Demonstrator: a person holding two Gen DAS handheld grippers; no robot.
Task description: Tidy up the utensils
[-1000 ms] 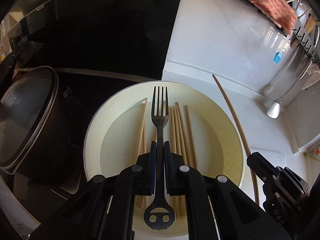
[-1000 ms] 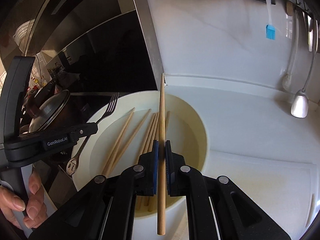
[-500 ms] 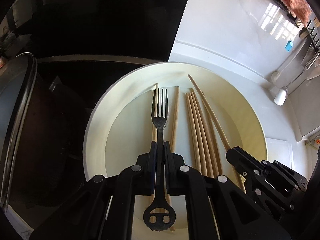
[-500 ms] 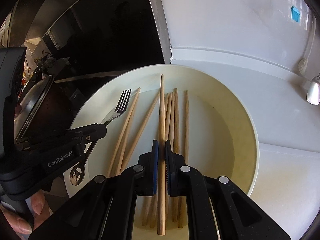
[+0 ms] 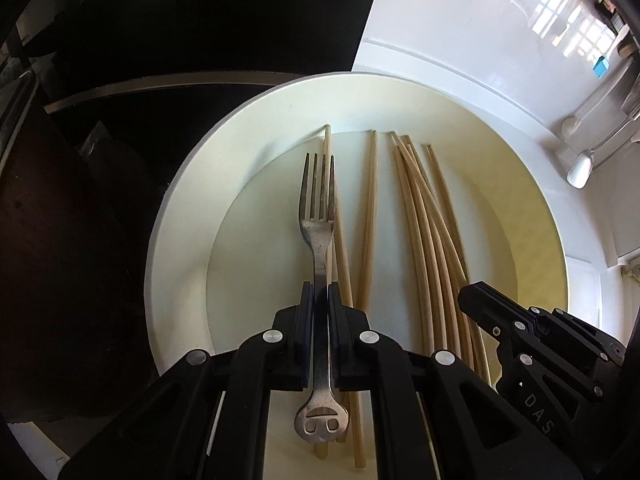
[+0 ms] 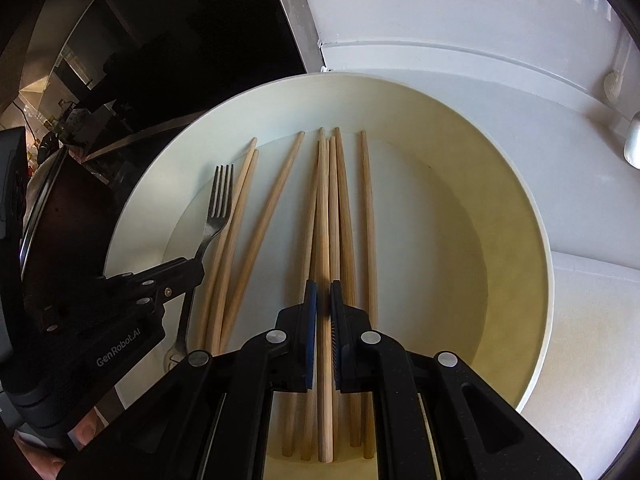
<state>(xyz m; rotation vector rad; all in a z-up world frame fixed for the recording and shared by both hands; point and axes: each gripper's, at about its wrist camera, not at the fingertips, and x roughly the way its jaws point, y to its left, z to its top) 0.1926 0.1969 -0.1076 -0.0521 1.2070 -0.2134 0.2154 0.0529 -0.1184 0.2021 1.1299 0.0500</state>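
A large cream bowl (image 5: pixel 188 200) (image 6: pixel 516 216) holds several wooden chopsticks (image 5: pixel 416 216) (image 6: pixel 366 216). My left gripper (image 5: pixel 319 294) is shut on a metal fork (image 5: pixel 318 208), held low over the bowl's left side, tines pointing away; the fork also shows in the right wrist view (image 6: pixel 218 200). My right gripper (image 6: pixel 323 292) is shut on one chopstick (image 6: pixel 323 216), held low among the others in the bowl's middle. The right gripper shows in the left wrist view (image 5: pixel 476 296), the left gripper in the right wrist view (image 6: pixel 192 268).
A black glass cooktop (image 5: pixel 180 40) lies left and behind the bowl. A dark pot with a lid (image 6: pixel 48 216) stands at the left. White counter (image 6: pixel 480 20) is at the right, with hanging ladles (image 5: pixel 580 164) by the wall.
Both grippers have moved forward and down into the bowl, carrying the fork and the chopstick closer to the chopsticks lying there. Both stay shut.
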